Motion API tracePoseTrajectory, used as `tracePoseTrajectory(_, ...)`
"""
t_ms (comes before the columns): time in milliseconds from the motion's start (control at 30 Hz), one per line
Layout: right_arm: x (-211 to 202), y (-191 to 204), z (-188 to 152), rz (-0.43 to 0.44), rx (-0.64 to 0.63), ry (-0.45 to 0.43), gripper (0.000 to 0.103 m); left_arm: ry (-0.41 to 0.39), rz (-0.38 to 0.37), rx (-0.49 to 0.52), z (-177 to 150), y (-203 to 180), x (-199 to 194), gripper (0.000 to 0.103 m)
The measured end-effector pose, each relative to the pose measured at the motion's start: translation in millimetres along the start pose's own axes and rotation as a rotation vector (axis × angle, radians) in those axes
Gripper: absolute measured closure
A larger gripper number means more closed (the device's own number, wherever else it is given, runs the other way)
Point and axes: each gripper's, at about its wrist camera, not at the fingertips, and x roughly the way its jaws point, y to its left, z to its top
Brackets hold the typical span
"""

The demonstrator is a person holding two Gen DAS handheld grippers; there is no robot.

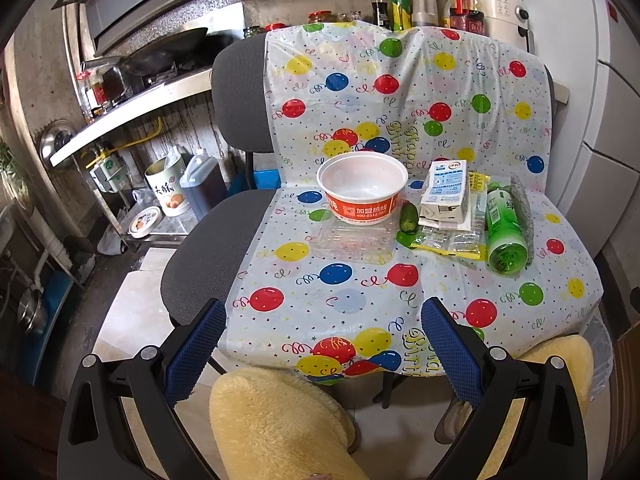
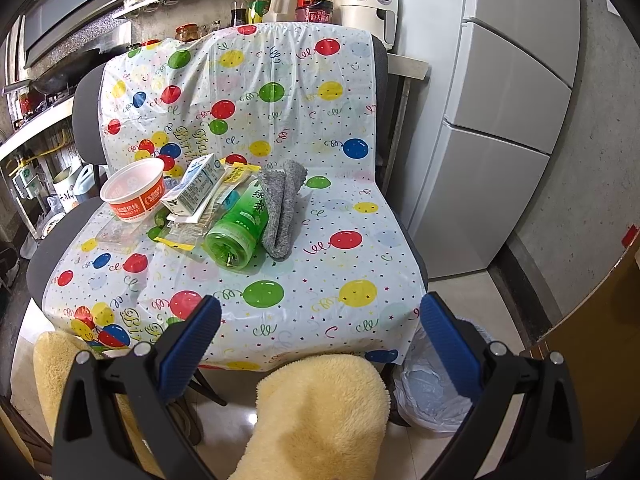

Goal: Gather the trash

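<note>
A balloon-print plastic sheet (image 1: 344, 272) covers a chair seat. On it lie a red-and-white paper bowl (image 1: 362, 192), a clear plastic lid (image 1: 352, 240), a milk carton (image 1: 446, 192), yellow wrappers (image 1: 444, 242), a green bottle (image 1: 505, 232) on its side and a grey cloth (image 1: 522, 208). The same pile shows in the right wrist view: bowl (image 2: 134, 194), carton (image 2: 194, 190), bottle (image 2: 238, 232), cloth (image 2: 282, 208). My left gripper (image 1: 324, 340) is open and empty, short of the seat's front edge. My right gripper (image 2: 320, 336) is open and empty, also in front of the seat.
A bin lined with a white bag (image 2: 432, 384) stands on the floor at the chair's right front. A fridge (image 2: 504, 120) stands to the right. A counter with a wok (image 1: 160, 60) and floor containers (image 1: 168, 192) stand to the left. Yellow fleece-covered knees (image 1: 276, 424) are below the grippers.
</note>
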Motion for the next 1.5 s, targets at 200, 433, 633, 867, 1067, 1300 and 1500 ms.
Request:
tracePoseTrajectory(200,0.3,-0.4,0.6,-0.001,0.0,0.001,0.006,-0.001,0.0,-0.002,1.0,0.6,-0.1,0.006)
tracePoseTrajectory(433,0.1,-1.0,0.4,0.001,-0.001,0.001,0.006,0.0,0.001,-0.001,2.6,1.0,0.0,0.006)
tracePoseTrajectory(633,0.2,-1.5,0.2,0.0,-0.001,0.001,0.006,0.0,0.001,0.0,0.2,0.8,-0.4,0.006)
tracePoseTrajectory(867,1.1,-3.6,0.3,0.001,0.001,0.001,0.006,-0.003,0.0,-0.001,0.2,1.3,-1.1,0.006)
tracePoseTrajectory(1067,0.5,-3.1,0.1,0.001,0.0,0.0,0.006,0.003,-0.001,-0.001,0.3,1.7,0.2,0.006)
tracePoseTrajectory(1300,0.5,-2.5,-0.2,0.001,0.001,0.0,0.006,0.001,-0.003,-0.002,0.5,2.8,-0.1,0.006)
tracePoseTrajectory(1500,1.7,-4.2,-0.7,-0.001,0.003,0.004,0.006,0.007,0.001,-0.008,-0.8,4.9,0.2,0.006)
